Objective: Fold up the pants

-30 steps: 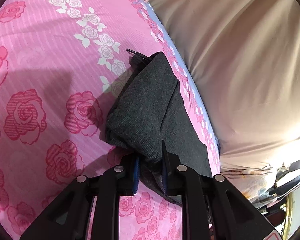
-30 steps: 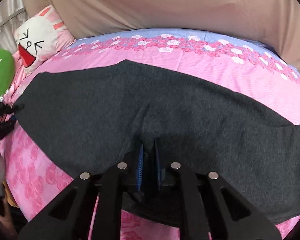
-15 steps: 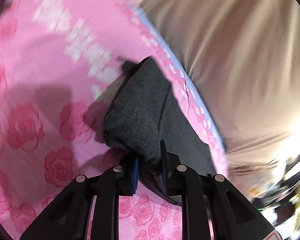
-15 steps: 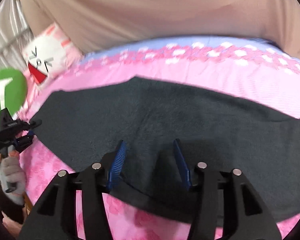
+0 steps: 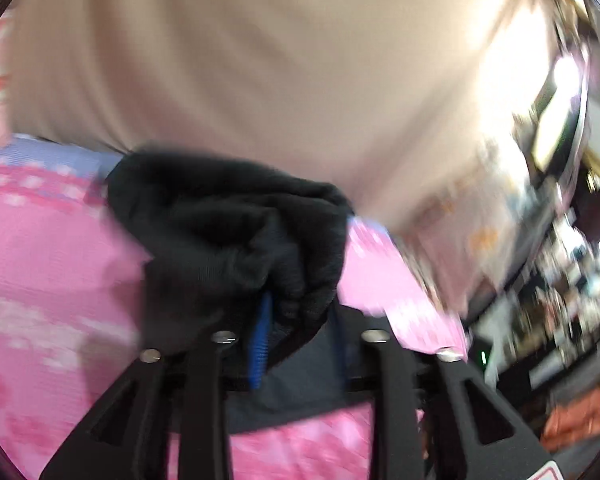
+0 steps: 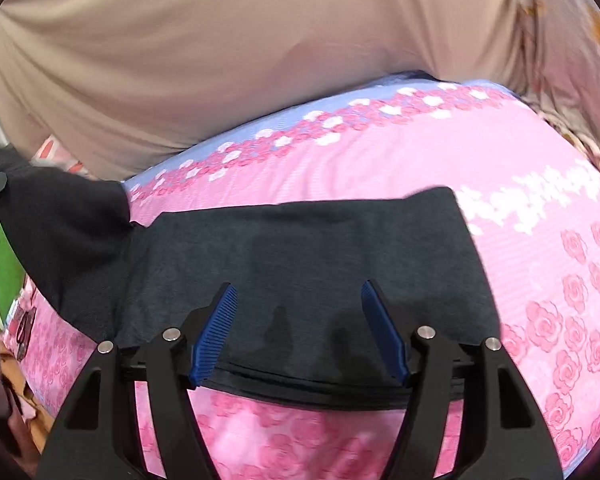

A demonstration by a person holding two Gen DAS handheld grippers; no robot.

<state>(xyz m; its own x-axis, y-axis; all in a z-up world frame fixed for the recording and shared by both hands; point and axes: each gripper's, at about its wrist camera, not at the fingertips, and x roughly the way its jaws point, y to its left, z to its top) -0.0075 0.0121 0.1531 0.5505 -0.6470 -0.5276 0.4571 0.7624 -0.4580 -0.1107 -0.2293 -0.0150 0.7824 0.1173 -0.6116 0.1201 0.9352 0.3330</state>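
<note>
Underneath, pink rose-print bedsheet (image 6: 540, 240); beige cover (image 6: 220, 60) behind. Right gripper (image 6: 300, 332), just opening, gapes wide above dark pants (image 6: 300, 248); left gripper (image 5: 300, 332), just opening, has bunched pants between its jaws.

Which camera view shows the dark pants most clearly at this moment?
The right wrist view: the dark pants lie sharp and spread on the pink bedsheet. The left wrist view is blurred and shows only one bunched end.

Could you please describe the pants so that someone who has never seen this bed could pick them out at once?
Start at the pink rose-print bedsheet below the big beige pillow. The pants lie across its middle. They are the only plain dark charcoal fabric there, with no pattern.
</note>
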